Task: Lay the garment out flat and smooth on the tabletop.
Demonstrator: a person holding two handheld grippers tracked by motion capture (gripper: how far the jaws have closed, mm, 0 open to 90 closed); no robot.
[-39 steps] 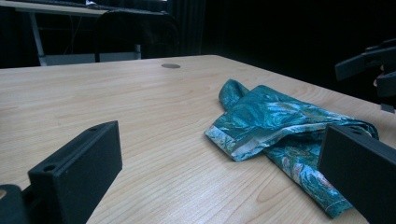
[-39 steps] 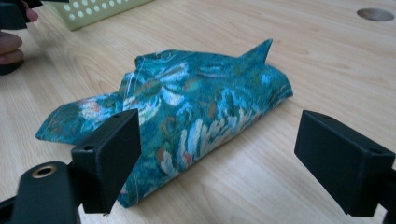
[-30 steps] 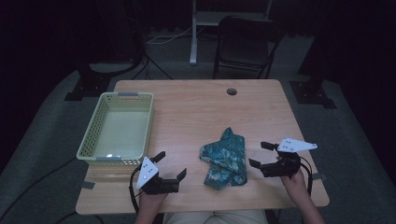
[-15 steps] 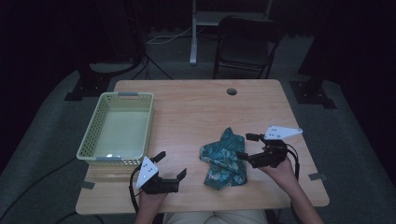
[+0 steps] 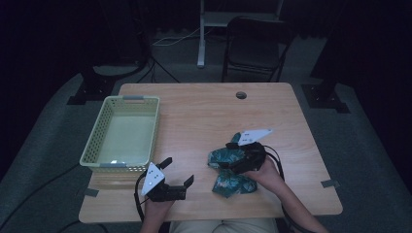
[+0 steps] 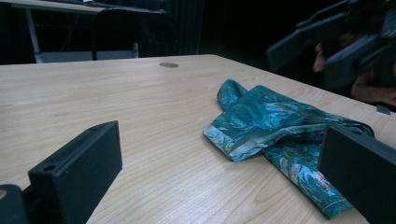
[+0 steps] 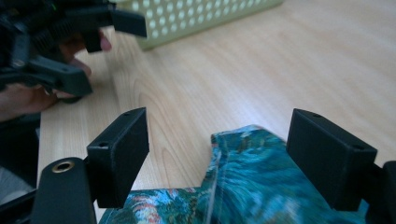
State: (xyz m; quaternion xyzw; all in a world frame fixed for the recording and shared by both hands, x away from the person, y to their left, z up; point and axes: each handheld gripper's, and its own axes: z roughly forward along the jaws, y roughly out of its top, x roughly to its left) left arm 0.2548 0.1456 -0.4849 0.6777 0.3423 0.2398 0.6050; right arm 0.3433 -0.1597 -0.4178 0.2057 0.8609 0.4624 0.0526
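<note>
One crumpled teal patterned cloth (image 5: 232,167) lies on the one light wooden table (image 5: 204,116), at about five o'clock from the table's middle, towards the person's edge. One pale green perforated plastic basket (image 5: 124,133) stands at about nine o'clock from the middle, well apart from the cloth. One small dark round grommet (image 5: 241,95) sits in the tabletop near twelve o'clock. There are two grippers, one in each hand.

The right gripper (image 5: 232,158) hangs over the cloth, coming in from its three o'clock side. In the right gripper view the cloth (image 7: 243,182) lies below and between the two black jaws, its folded edge pointing towards twelve o'clock; the right gripper (image 7: 217,144) stands released, its jaws wide apart though they have just been closing a little, and neither pad presses on the fabric. The basket (image 7: 196,21) shows at twelve o'clock in that view.

The left gripper (image 5: 177,172) rests near the table's front edge at about seven o'clock from the middle, with the cloth at its three o'clock, near but apart. In the left gripper view the left gripper (image 6: 219,172) is released too, its jaws spread wide over bare wood, and the cloth (image 6: 280,126) lies ahead towards two o'clock, partly behind the right-hand jaw.
</note>
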